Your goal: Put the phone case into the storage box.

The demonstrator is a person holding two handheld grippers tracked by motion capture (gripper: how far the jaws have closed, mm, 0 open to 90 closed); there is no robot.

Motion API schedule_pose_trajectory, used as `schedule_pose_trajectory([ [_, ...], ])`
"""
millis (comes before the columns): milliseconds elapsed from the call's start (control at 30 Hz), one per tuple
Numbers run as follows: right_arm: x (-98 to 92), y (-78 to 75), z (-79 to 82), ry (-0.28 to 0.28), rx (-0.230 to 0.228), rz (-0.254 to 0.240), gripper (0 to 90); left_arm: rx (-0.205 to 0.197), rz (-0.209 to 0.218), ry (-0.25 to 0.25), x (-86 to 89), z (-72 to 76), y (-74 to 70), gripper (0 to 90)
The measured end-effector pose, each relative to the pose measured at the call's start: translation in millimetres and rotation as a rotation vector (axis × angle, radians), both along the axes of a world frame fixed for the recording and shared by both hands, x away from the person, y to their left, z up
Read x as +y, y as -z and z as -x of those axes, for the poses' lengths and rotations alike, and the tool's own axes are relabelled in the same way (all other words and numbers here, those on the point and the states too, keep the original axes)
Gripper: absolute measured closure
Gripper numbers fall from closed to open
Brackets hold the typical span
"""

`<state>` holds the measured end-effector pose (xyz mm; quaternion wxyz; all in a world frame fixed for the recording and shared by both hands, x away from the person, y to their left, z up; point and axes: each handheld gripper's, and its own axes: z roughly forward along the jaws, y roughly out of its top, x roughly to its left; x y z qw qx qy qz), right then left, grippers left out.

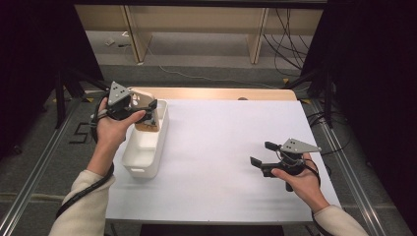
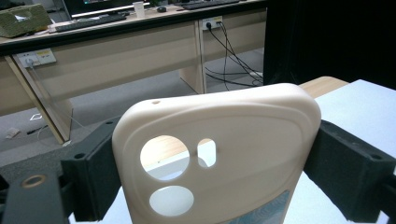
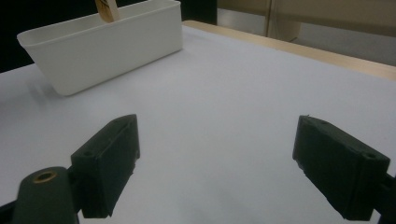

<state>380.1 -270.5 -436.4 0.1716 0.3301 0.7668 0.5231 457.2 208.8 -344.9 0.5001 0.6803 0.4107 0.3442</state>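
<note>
Work in hand: the left gripper holds a beige phone case over the far end of a white plastic bin, most likely either lifting it out or about to set it in; I cannot tell which.
Left jaws: spread wide, yet clamped on the case's two long edges, as the left gripper view shows; the width of the case is why they stand so far apart.
How the case is held: upright and edge-on between the pads, camera cut-outs toward the gripper's camera; gripping the edges keeps the soft back from buckling, I judge.
Where the case is: above the bin's far end at the table's left side, its lower part inside the bin's walls in the high view; whether it touches the floor of the bin is hidden.
Something brown under it: a flat brownish item lies in the bin beneath the gripper; too small to name.
Right gripper: low over the bare white table top, well apart from the bin, jaws wide open with nothing between them.
Why it waits there: probably parked clear so the left hand can work unhindered.
</note>
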Motion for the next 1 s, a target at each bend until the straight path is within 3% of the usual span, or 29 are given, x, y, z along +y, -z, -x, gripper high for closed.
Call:
schedule_pose_trajectory([
  [1000, 0.5, 0.3, -0.1, -0.001, 0.001, -0.001, 15.6, 0.021, -0.006, -0.006, 0.7, -7.4, 11.8, 11.5],
])
